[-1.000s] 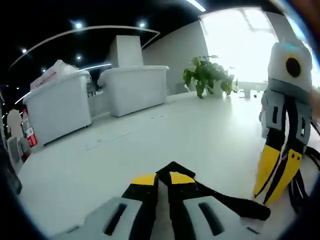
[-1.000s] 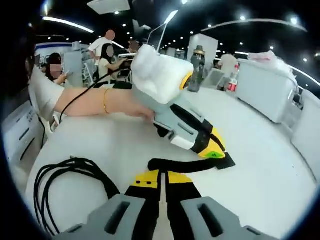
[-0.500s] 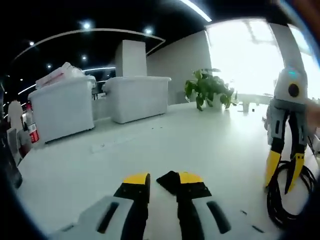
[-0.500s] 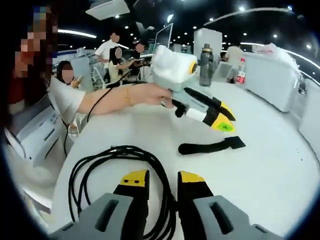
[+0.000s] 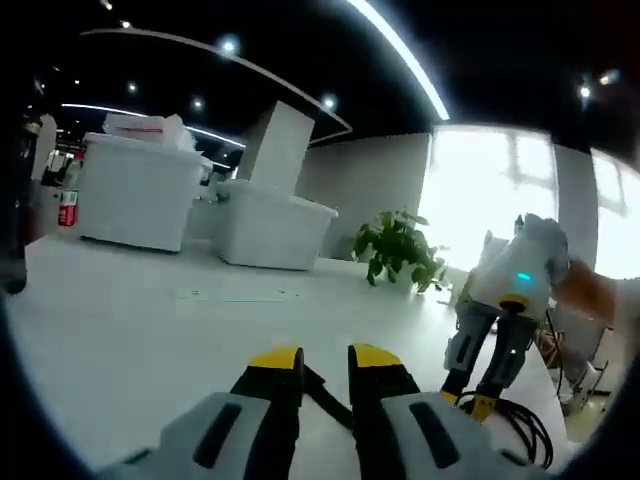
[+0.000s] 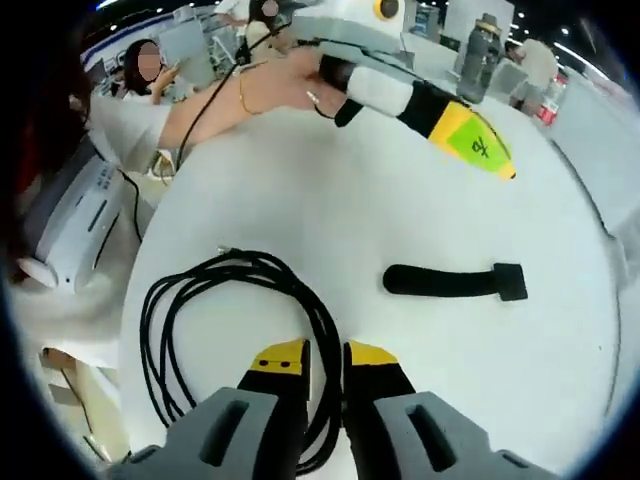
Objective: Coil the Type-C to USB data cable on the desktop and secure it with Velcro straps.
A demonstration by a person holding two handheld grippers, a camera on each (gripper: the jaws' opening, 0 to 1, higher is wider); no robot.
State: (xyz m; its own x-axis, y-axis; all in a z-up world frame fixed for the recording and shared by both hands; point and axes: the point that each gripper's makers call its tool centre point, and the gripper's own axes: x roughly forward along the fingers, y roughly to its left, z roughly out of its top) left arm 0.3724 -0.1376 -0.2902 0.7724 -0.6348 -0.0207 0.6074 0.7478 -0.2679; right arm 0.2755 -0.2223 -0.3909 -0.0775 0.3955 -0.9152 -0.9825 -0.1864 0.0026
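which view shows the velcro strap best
The right gripper view: the black velcro strap lies whole and flat on the white desktop, apart from the coiled cable and clear of both claws. The left gripper view shows just a dark strip between that claw's tips, probably the strap, mostly hidden.

Left hand-held gripper (image 5: 325,362) jaws parted over strap (image 5: 322,392), plant (image 5: 398,250) behind
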